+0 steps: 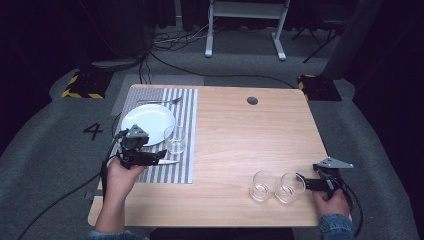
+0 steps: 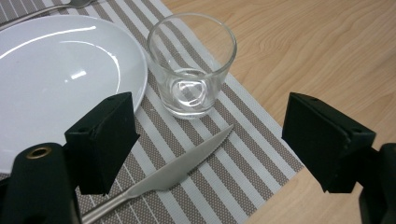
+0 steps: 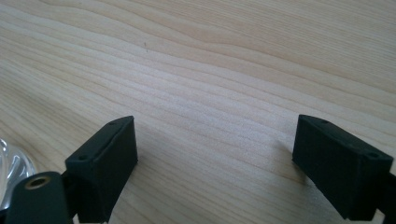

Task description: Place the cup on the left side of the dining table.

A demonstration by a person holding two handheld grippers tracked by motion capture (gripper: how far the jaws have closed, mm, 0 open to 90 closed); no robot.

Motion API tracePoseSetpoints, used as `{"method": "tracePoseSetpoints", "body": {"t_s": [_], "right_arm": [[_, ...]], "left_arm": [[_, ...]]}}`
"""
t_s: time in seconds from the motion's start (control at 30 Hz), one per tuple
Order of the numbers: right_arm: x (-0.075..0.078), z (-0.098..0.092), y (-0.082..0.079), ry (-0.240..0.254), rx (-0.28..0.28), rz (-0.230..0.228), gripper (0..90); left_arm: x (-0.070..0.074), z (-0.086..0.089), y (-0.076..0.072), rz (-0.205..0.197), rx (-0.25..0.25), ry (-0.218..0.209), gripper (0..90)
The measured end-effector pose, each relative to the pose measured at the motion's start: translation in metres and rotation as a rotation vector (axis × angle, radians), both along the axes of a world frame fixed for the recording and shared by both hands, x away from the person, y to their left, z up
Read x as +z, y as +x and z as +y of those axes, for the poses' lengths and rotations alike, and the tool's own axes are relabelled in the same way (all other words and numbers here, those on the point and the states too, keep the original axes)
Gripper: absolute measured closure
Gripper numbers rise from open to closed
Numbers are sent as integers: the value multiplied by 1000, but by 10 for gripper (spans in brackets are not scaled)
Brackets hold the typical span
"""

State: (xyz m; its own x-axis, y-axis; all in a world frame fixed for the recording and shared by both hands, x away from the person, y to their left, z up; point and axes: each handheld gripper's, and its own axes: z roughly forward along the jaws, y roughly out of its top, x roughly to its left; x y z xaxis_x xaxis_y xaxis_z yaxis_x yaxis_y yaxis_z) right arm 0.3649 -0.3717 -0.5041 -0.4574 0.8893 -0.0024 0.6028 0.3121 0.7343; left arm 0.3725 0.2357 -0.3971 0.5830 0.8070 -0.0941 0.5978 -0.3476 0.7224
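Left gripper (image 2: 210, 140) hovers open above knife (image 2: 180, 169) on striped placemat (image 2: 233, 186).

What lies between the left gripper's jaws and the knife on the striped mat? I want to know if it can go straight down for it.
Nothing visible does. The knife lies bare on the striped mat below the open left gripper; the glass and plate stand beyond it.
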Motion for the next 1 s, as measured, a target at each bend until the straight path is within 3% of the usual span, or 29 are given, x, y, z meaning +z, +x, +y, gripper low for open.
{"method": "tracePoseSetpoints", "body": {"t_s": [0.53,0.87,1.0], "right_arm": [[0,0,0,0,0,0,142],[0,0,0,-1,0,0,142],[0,0,0,-1,0,0,142]], "left_arm": [[0,28,-35,13,40,-9,180],[-11,53,-59,53,90,-35,178],[-21,60,-65,90,111,-56,176]]}}
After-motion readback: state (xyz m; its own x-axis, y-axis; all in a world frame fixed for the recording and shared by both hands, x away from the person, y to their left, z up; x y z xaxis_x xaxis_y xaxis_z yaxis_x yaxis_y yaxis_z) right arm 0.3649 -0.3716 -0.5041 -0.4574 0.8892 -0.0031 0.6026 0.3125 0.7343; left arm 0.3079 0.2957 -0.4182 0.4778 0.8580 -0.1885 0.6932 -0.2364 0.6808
